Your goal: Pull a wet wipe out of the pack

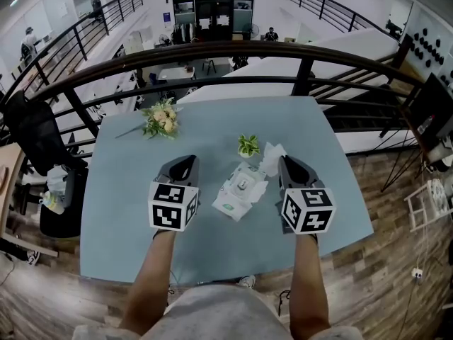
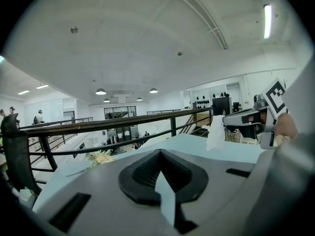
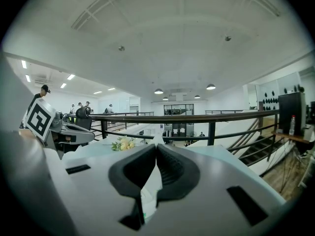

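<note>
The white wet wipe pack with a green label lies on the pale blue table, between my two grippers. My right gripper is shut on a white wet wipe that hangs crumpled from its tips, just right of and beyond the pack. The left gripper view shows the same wet wipe dangling from the right gripper. In the right gripper view only a white tip shows at the closed jaws. My left gripper stays left of the pack, jaws together and holding nothing.
A bunch of pale flowers lies at the table's far left, and a small green plant stands beyond the pack. A black railing runs behind the table's far edge. A black chair stands to the left.
</note>
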A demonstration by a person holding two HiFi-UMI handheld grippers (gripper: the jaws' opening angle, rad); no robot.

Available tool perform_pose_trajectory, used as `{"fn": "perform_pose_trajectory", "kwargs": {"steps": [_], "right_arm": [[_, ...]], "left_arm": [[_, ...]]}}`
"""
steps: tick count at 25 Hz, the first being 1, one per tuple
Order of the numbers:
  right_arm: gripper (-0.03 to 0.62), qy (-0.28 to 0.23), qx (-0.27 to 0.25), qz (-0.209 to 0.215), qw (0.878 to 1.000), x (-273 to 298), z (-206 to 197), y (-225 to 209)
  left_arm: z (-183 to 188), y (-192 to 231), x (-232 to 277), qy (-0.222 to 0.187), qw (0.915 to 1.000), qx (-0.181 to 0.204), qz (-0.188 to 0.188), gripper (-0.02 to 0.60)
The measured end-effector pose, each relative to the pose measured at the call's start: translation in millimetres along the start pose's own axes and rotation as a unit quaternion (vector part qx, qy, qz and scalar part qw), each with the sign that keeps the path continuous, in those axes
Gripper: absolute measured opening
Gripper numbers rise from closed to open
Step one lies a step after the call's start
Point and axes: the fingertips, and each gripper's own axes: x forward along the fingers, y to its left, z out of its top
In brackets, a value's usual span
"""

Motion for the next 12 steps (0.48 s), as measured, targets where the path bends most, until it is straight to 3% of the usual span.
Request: {"fn": "perform_pose_trajectory", "kwargs": {"steps": [12], "right_arm": [[0.012,0.000,-0.004,-0.001,1.000,0.8,-1.2,-1.2]], "left_arm": [[-6.4,-2.7,4.8,0.008,0.9999,0.004,-0.004,-0.006]]}}
